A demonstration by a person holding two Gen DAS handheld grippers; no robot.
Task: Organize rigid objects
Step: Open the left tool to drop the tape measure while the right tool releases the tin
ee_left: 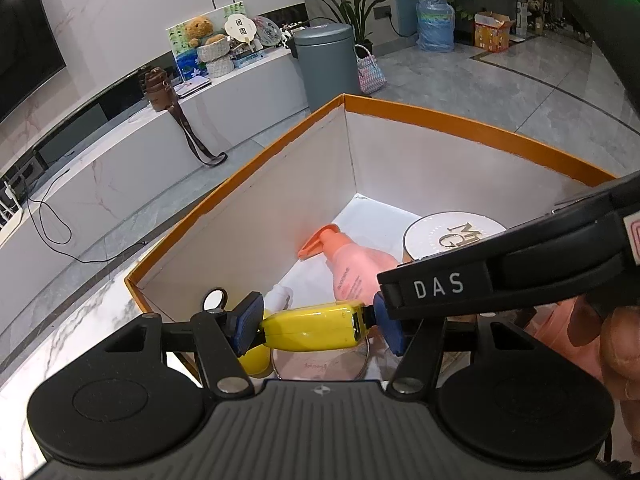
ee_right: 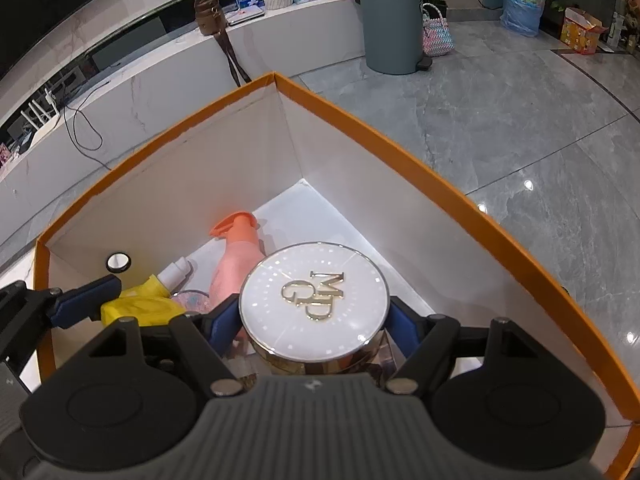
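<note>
left hand-held gripper (ee_left: pixel 318 330): clamps yellow case (ee_left: pixel 316 330), long axis left-right across the pads
right hand-held gripper (ee_right: pixel 314 322): grips round white jar (ee_right: pixel 314 304), lid up, over orange box (ee_right: pixel 400 136)

Your right gripper (ee_left: pixel 390 312) is hiding the round jar's (ee_left: pixel 452 236) near half; the pink bottle's (ee_left: pixel 352 268) label is reading too blurred.

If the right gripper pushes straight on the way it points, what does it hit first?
Probably the box floor. The right gripper is clamped on the round jar, angled down into the box; the pink bottle lies just left of that line. Depth is unclear.
</note>
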